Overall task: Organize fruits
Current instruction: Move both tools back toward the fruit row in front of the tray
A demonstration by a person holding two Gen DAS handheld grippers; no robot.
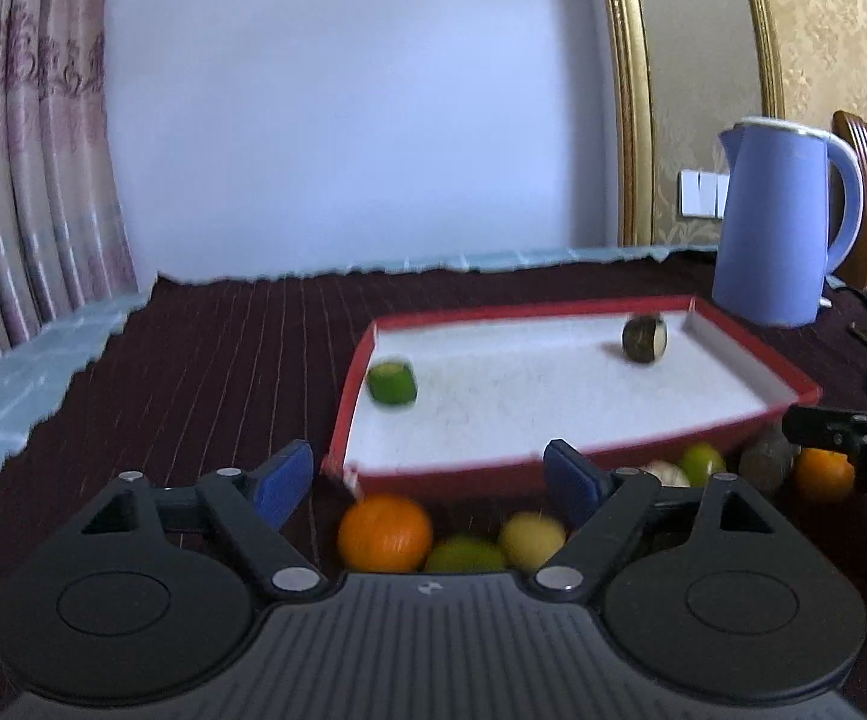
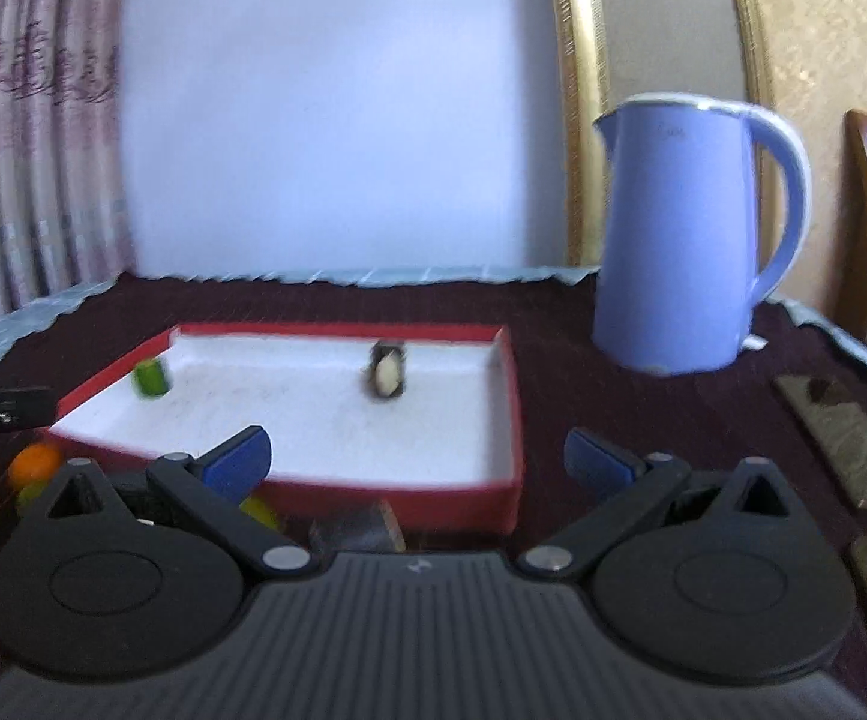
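While my left gripper point(image 1: 430, 483) hangs with its blue-padded jaws spread wide and nothing between them, a round orange fruit point(image 1: 384, 533), a green one point(image 1: 464, 555) and a yellow one point(image 1: 532, 538) lie on the dark striped tablecloth point(image 1: 205, 360) just in front of it. Beyond them sits a shallow red cardboard tray with a white floor point(image 1: 733, 354), holding a green cut fruit piece point(image 1: 393, 383) near its left wall and a dark one point(image 1: 644, 337) toward its far right corner. My right gripper point(image 2: 418, 459) is also open and empty. A tall lavender-blue kettle point(image 2: 679, 234) stands to the tray's right.
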